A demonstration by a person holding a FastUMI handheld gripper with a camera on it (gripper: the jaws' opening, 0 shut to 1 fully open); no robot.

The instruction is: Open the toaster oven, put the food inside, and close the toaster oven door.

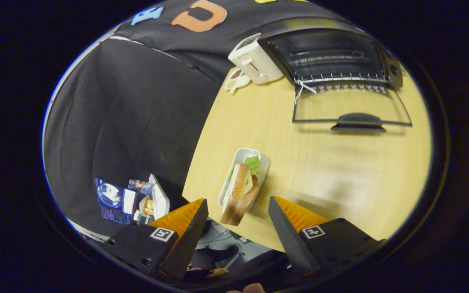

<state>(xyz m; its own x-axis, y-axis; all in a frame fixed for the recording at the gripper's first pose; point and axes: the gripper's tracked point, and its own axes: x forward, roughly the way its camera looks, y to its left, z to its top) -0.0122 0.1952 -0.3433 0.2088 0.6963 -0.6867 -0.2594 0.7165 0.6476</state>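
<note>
The pale wooden table [332,171] carries a boxy black toaster oven [328,55], its glass door [350,106] dropped flat. Beside it stands a white toaster [255,59]. The gripper [237,203] gapes open around a layered sandwich [240,191] on its oblong white tray [240,156].

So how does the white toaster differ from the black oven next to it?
The pop-up toaster is white, smaller and loads through a top slot; the toaster oven is black, wider and front-loading. The toaster oven's glass door lies folded down onto the table, showing its rack. Both sit side by side at the table's far end, well beyond the open claw.
</note>
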